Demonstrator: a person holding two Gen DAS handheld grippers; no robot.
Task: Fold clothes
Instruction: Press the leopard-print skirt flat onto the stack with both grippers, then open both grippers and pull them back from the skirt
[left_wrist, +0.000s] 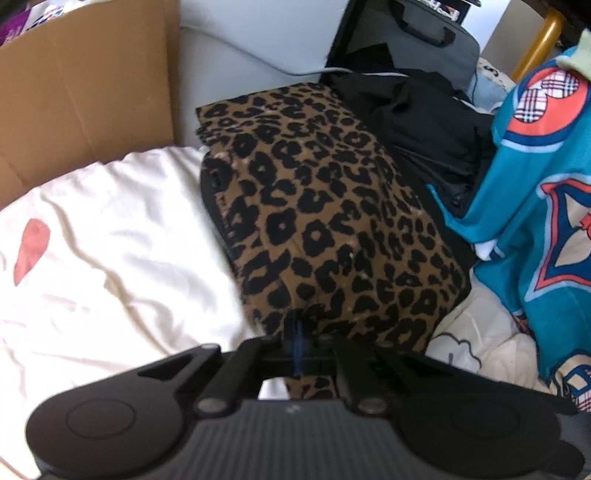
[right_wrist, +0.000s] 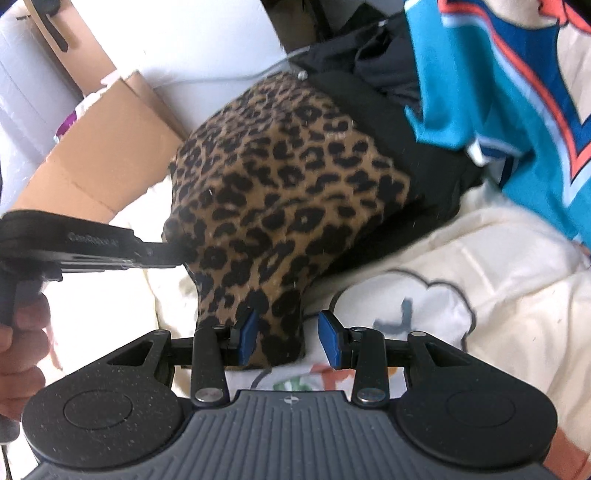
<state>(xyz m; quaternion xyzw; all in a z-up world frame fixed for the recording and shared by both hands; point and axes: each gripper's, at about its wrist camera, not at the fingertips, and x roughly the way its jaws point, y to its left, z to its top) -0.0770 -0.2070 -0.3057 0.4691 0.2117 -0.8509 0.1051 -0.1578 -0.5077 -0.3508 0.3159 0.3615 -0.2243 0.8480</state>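
Note:
A leopard-print garment (left_wrist: 325, 221) lies in a folded heap on the cream bedsheet (left_wrist: 110, 240), partly over a black garment (left_wrist: 424, 122). My left gripper (left_wrist: 297, 339) is shut on the leopard cloth's near edge, its blue pads pressed together with fabric bunched around them. From the right wrist view the left gripper (right_wrist: 173, 254) comes in from the left and bites the side of the leopard-print garment (right_wrist: 288, 177). My right gripper (right_wrist: 290, 336) is open; a near corner of the leopard cloth hangs between its blue pads (right_wrist: 247, 332), against the left one and apart from the right one.
A teal jersey (left_wrist: 535, 184) with red and white emblems is piled at the right. An open cardboard box (left_wrist: 85, 92) stands at the back left, and a grey bag (left_wrist: 424, 40) stands behind the clothes. A person's hand (right_wrist: 22, 332) holds the left gripper's handle.

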